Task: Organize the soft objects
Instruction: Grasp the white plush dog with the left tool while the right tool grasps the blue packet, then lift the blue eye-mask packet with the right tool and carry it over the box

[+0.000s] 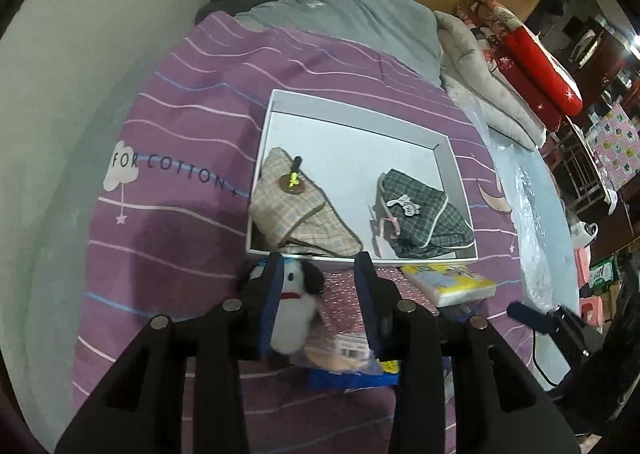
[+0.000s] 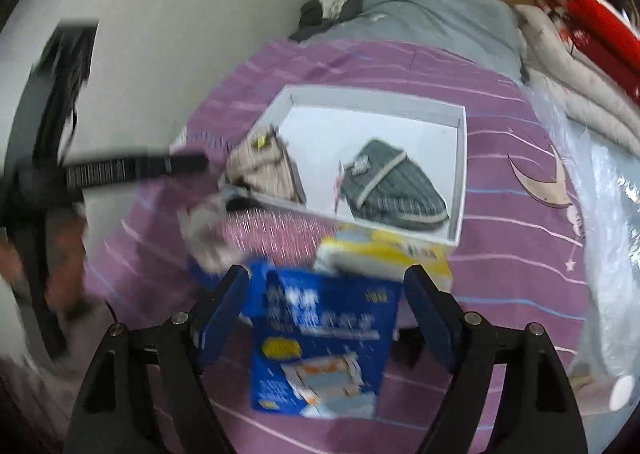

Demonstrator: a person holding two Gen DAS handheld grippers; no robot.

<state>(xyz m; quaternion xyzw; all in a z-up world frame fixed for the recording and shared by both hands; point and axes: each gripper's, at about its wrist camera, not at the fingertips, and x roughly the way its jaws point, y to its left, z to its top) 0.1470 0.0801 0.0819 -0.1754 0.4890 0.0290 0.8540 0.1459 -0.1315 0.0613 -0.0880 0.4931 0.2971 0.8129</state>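
A white open box (image 1: 276, 101) lies on the purple bed cover and holds a beige plaid pouch (image 1: 296, 209) at its left and a green plaid pouch (image 1: 424, 213) at its right. My left gripper (image 1: 320, 274) is open just before the box's near edge, with a white plush dog (image 1: 294, 310) between its fingers, against the left one. My right gripper (image 2: 326, 286) is open over a blue packet (image 2: 320, 338). In the blurred right wrist view I see the box (image 2: 460, 157), both pouches (image 2: 264, 169) (image 2: 394, 185) and the dog (image 2: 208, 225).
A yellow tissue pack (image 1: 452, 282) and a pink glittery packet (image 1: 344, 302) lie before the box. Clear plastic wrap (image 1: 536, 221) covers the bed's right side. A grey pillow (image 1: 360, 25) and folded quilts (image 1: 500, 73) lie beyond. A wall runs along the left.
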